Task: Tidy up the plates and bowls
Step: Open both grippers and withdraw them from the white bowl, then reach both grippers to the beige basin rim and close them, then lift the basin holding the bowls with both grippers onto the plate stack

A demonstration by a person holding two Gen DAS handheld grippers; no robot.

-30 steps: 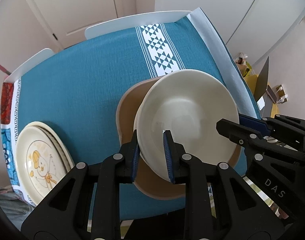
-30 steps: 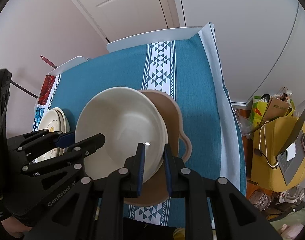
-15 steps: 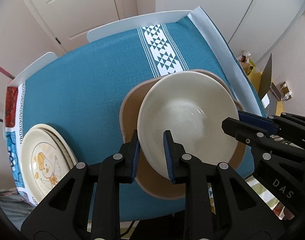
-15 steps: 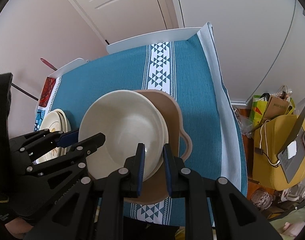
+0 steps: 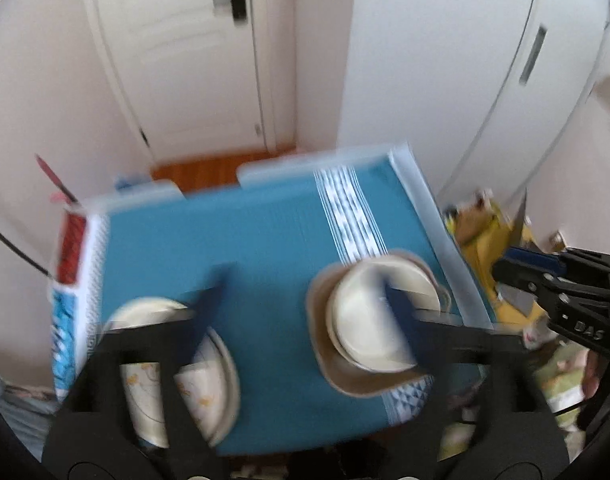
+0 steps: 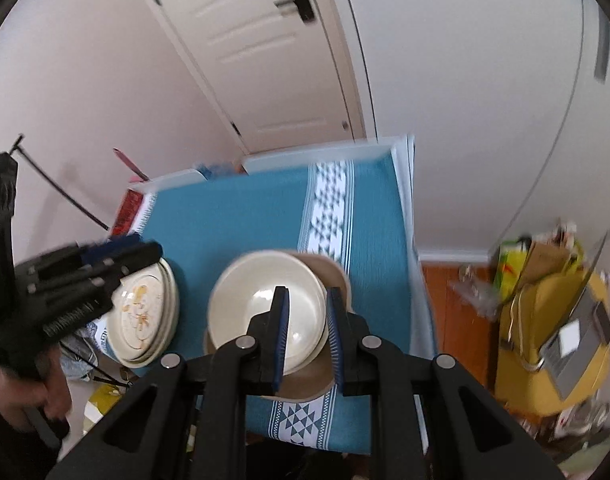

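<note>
A cream bowl (image 6: 257, 304) sits in a tan dish (image 6: 333, 280) near the table's front right; both also show in the left wrist view, the bowl (image 5: 369, 312) and the dish (image 5: 357, 380). A stack of cream plates (image 6: 143, 312) with an orange print lies at the front left, also in the left wrist view (image 5: 193, 392). My left gripper (image 5: 305, 312) is wide open, empty and high above the table, blurred by motion. My right gripper (image 6: 307, 312) is open by a narrow gap, empty, raised above the bowl.
The table wears a teal cloth (image 6: 233, 224) with a white patterned band (image 6: 329, 208). A white door (image 6: 265, 48) and wood floor lie beyond. A yellow bag (image 6: 553, 344) and clutter stand right of the table. A red strip (image 5: 71, 248) marks the left edge.
Both grippers let go of the cream bowl, which now rests in the tan dish. Both rose and pulled back; the left jaws opened wide, the right only slightly.
</note>
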